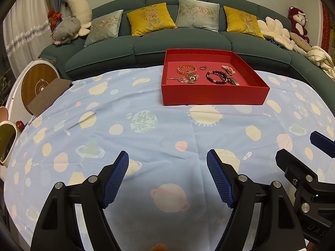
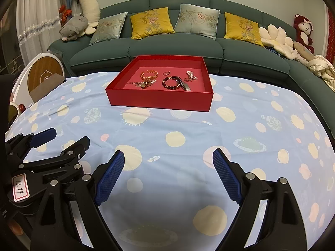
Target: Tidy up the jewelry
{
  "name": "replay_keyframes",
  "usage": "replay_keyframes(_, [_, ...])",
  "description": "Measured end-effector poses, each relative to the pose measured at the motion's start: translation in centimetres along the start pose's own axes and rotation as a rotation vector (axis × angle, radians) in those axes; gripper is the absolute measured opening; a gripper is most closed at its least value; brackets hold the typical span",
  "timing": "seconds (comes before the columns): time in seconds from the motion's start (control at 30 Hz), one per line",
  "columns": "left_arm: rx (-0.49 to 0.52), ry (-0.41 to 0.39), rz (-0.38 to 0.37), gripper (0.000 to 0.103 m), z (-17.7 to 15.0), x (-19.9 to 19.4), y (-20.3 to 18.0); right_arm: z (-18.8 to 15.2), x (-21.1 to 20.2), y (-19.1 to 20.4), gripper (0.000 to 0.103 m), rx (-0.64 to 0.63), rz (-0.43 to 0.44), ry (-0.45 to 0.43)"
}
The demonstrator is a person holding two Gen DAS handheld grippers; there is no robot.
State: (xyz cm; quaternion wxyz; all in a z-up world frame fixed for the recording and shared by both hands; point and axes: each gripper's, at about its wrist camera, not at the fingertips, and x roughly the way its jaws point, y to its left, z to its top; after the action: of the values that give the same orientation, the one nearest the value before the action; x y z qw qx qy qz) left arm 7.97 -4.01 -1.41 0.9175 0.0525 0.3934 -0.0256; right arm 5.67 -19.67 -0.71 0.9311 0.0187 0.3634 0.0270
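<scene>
Both tools hovered low over planet-print cloth (image 1: 146,138) on bench. Left hand-held gripper (image 1: 167,159) gaped wide, nothing between pads. Right hand-held gripper (image 2: 168,156) likewise spread, empty. Red tray (image 1: 213,96) sat well ahead near sofa (image 1: 188,46), jewelry inside: gold bracelet (image 1: 187,69), dark bead bracelet (image 1: 216,76), small ring (image 1: 202,67).

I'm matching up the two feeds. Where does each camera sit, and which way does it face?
Left wrist: rides the left gripper, looks forward and down across the tablecloth at the red box; the right gripper shows at its right edge.
Right wrist: rides the right gripper, same heading; the left gripper shows at its left edge.
Shared: box, jewelry, sofa.
</scene>
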Motion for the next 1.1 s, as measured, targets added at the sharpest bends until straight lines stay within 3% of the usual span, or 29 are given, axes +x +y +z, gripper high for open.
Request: replay_keyframes(1.1, [-0.023,-0.003,0.015,0.074,-0.15,0.18,0.07,-0.15,-0.20,0.36,0.084,0.008,-0.014,-0.005])
